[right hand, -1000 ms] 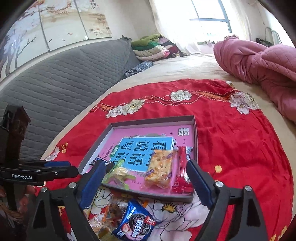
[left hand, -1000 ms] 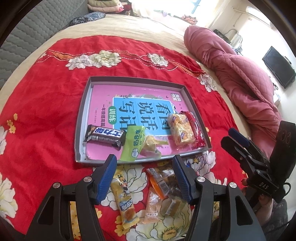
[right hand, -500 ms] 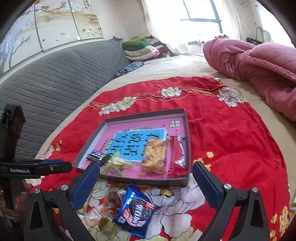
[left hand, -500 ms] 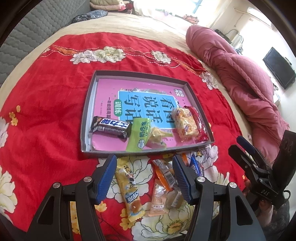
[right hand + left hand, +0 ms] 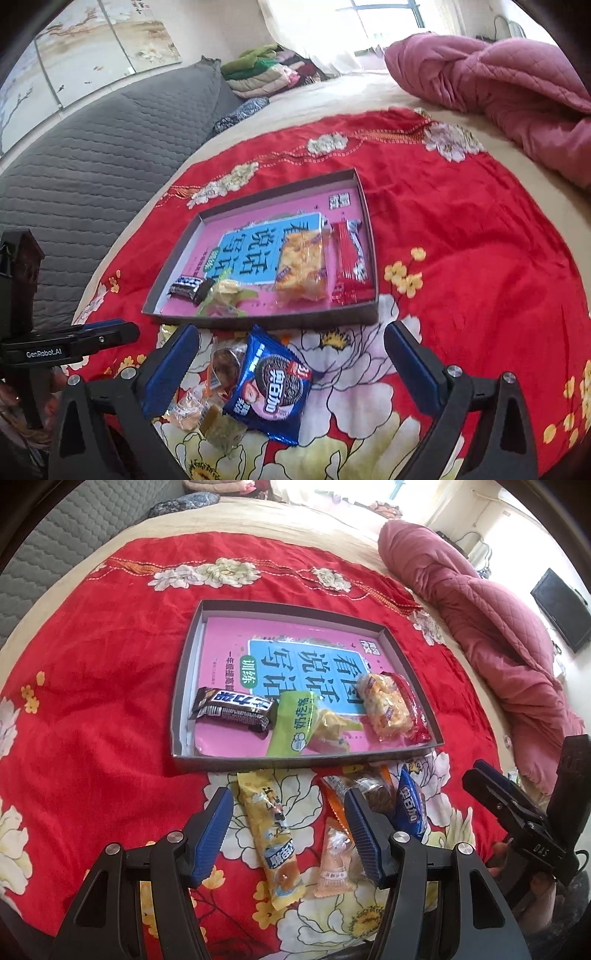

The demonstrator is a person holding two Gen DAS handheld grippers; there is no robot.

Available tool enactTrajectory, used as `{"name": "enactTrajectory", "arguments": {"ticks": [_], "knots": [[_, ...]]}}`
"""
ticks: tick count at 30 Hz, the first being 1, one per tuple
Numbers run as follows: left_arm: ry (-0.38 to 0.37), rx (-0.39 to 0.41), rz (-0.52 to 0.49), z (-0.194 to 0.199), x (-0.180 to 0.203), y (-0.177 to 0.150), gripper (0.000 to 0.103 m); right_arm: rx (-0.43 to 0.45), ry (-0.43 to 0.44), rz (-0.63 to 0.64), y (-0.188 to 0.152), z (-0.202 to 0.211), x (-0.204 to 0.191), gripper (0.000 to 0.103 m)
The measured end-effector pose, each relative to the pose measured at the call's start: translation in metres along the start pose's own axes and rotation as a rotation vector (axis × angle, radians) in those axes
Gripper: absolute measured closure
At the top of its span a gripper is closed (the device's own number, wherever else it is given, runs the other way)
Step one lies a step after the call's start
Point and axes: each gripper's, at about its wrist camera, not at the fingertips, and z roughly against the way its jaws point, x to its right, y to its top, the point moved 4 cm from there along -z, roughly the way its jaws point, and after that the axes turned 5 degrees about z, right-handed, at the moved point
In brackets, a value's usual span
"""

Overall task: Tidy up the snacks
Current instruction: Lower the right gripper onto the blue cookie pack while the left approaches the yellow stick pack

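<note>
Glossy crinkled snack packets [image 5: 267,395], shallow rectangular tray [image 5: 306,762], both hand-held grippers spread, empty.

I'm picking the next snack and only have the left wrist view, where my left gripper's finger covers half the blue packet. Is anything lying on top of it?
Observer: No. In the right wrist view the blue cookie packet lies face up with nothing on it.
Operator: Is the right gripper placed to take it?
Observer: The right gripper is wide open, with the packet between its fingers and neither pad touching it.
Operator: Is there room along the tray's right wall?
Observer: Only at the far end of the tray. A long red packet lies lengthwise against the nearer part of that wall, beside the cracker pack.
</note>
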Motion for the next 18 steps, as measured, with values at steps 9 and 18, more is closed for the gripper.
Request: {"name": "enactTrajectory", "arguments": {"ticks": [9, 18], "knots": [[0.004, -0.020, -0.005, -0.006, -0.004, -0.007, 0.039, -0.073, -0.004, 0.030, -0.011, -0.010, -0.007, 0.002], [-0.001, -0.040, -0.009, -0.011, -0.004, -0.013, 0.039, -0.140, -0.012, 0.072, -0.023, -0.024, -0.019, 0.002]]}}
